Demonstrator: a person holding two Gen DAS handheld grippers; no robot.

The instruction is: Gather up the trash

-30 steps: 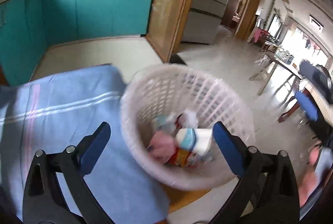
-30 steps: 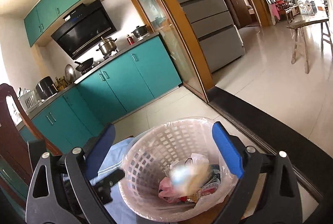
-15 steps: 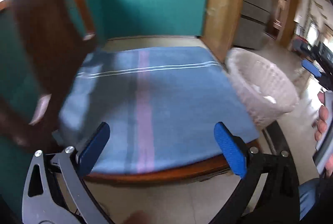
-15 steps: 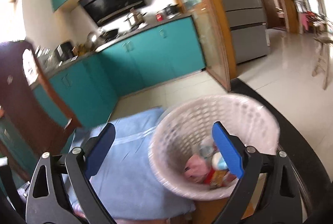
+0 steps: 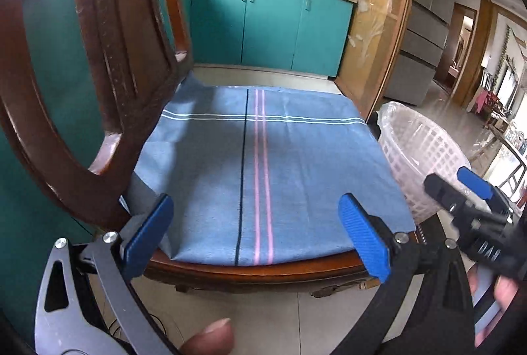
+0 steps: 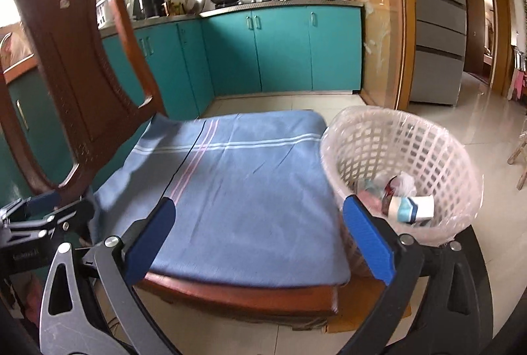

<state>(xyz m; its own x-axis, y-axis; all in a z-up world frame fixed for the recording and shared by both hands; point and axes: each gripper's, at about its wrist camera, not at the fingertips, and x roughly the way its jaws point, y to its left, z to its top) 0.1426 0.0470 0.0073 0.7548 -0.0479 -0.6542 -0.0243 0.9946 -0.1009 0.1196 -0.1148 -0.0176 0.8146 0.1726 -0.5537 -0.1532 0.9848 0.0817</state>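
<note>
A white lattice basket lined with clear plastic stands at the right of a wooden chair seat covered by a blue striped cloth. Several pieces of trash lie inside it, among them a white and blue cup and a pink wrapper. The basket also shows in the left wrist view. My left gripper is open and empty over the seat's near edge. My right gripper is open and empty, its right finger in front of the basket. The right gripper also shows at the right of the left wrist view.
The chair's dark wooden back rises at the left. Teal kitchen cabinets with pots on top stand behind. A grey fridge and a tiled floor lie to the right.
Both grippers have drawn back and swung left from above the basket. The whole seat and the chair back are now in view, and the basket sits at the right.
</note>
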